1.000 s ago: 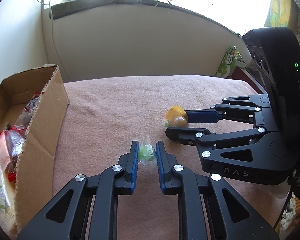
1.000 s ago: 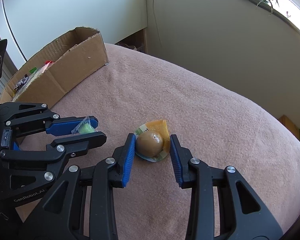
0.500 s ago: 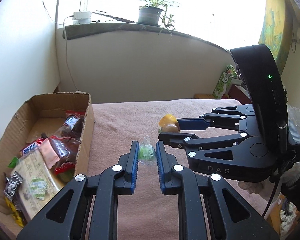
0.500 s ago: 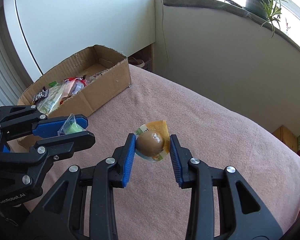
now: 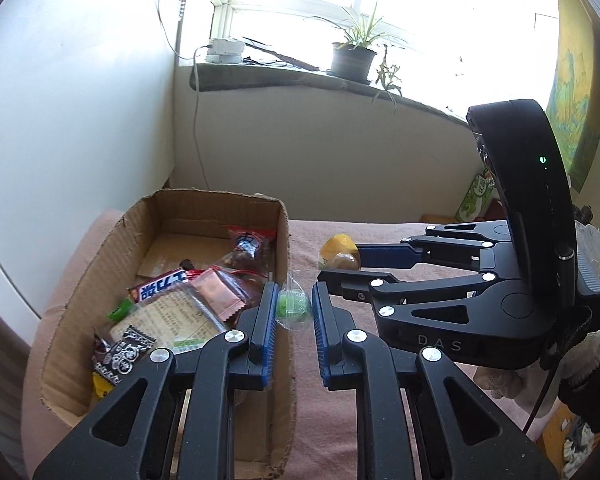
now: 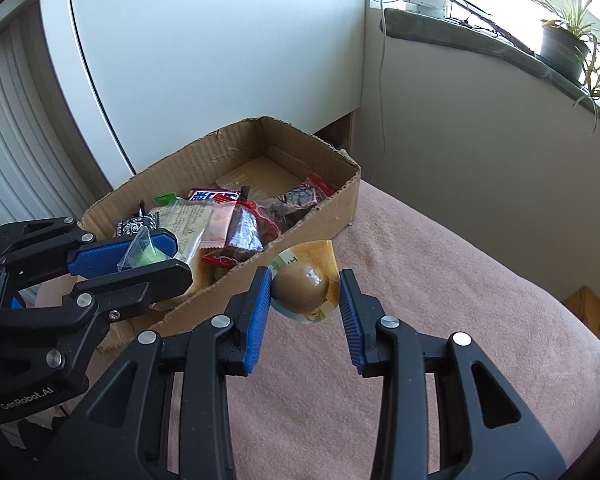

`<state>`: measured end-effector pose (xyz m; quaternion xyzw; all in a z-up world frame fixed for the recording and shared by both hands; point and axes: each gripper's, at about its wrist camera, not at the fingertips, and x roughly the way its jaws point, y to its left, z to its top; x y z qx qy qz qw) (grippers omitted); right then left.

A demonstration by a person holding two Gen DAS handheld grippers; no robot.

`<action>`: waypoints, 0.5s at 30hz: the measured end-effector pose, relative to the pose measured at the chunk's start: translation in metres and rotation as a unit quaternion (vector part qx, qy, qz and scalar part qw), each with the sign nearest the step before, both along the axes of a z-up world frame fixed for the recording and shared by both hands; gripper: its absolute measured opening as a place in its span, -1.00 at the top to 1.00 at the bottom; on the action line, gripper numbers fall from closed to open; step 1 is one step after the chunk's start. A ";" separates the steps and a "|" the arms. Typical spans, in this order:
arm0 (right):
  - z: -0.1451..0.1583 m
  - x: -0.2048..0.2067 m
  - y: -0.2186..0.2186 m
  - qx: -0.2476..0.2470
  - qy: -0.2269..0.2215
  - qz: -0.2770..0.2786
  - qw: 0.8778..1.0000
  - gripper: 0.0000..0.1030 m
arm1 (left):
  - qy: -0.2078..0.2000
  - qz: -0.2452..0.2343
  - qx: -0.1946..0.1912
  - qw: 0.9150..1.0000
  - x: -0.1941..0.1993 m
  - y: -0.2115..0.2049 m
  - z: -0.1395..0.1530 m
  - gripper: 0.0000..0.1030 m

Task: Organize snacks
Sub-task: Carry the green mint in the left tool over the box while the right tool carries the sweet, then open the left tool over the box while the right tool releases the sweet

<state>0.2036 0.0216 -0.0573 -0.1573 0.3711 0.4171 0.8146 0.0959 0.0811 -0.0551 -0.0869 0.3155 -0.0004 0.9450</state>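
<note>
My left gripper (image 5: 294,306) is shut on a small green candy in a clear wrapper (image 5: 293,304) and holds it in the air over the right wall of the cardboard box (image 5: 283,240). It also shows in the right wrist view (image 6: 140,260). My right gripper (image 6: 304,288) is shut on a brown egg snack in an orange-yellow pack (image 6: 300,286), held above the pink blanket beside the box (image 6: 316,216). The pack also shows in the left wrist view (image 5: 340,254). The box holds several wrapped snacks (image 5: 188,296).
The pink blanket (image 6: 440,300) covers the surface to the right of the box. A white cabinet (image 6: 200,60) stands behind the box. A potted plant (image 5: 354,60) sits on the windowsill. A green carton (image 5: 476,200) stands at the far right.
Both grippers have lifted their snacks off the blanket and moved left toward the box. The box's inside has come into full view.
</note>
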 end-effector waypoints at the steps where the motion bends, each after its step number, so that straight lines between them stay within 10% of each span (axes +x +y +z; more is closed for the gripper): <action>1: 0.001 -0.002 0.005 0.001 -0.001 0.002 1.000 0.31 | 0.000 0.006 -0.001 1.000 -0.002 0.005 0.000 0.70; 15: 0.005 -0.014 0.053 0.005 0.002 0.038 0.999 0.30 | 0.001 0.054 0.000 0.999 -0.022 0.045 0.000 0.68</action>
